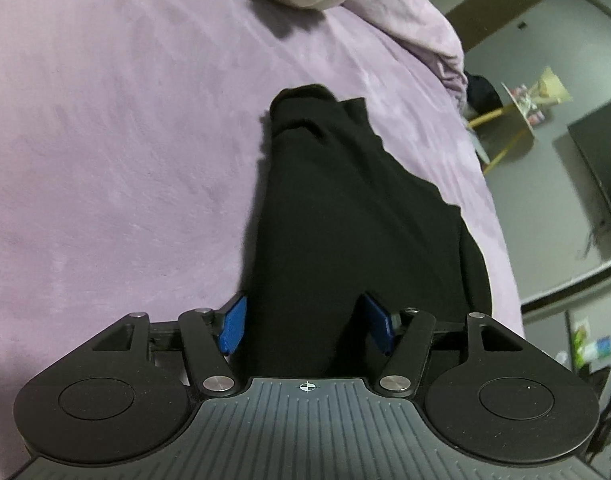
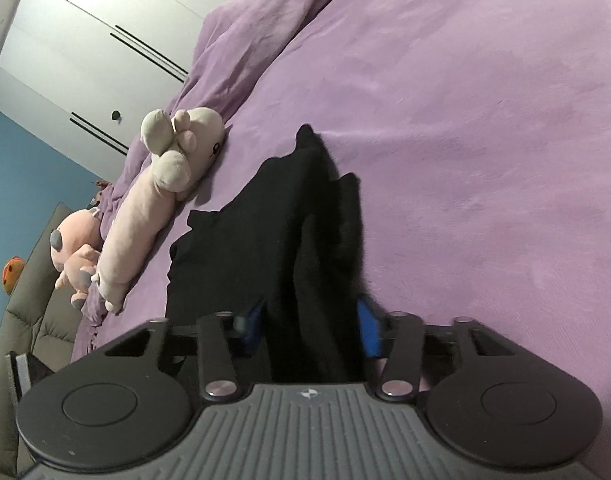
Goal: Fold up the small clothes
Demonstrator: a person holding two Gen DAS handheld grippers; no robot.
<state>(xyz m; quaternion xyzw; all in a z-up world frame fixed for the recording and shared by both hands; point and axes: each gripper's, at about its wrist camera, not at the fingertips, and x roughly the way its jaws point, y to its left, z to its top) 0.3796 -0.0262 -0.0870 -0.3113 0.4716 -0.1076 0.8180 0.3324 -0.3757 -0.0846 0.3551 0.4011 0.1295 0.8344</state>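
A black garment (image 1: 345, 208) lies bunched in a long strip on the purple bedspread (image 1: 125, 140), and everything else sits around it. The left gripper (image 1: 305, 326) hovers over its near end with blue pads (image 1: 234, 324) spread apart; the cloth runs between them, but the pads do not squeeze it. The right gripper (image 2: 311, 330) straddles another part of the same garment (image 2: 289, 220), its blue pads (image 2: 368, 330) close against the dark folds on either side; whether they pinch the fabric I cannot tell. Beyond the garment, near the rumpled edge of the bedspread (image 2: 465, 100), lies a long cream plush toy (image 2: 157, 200), and just past it a pink plush toy (image 2: 79, 256).
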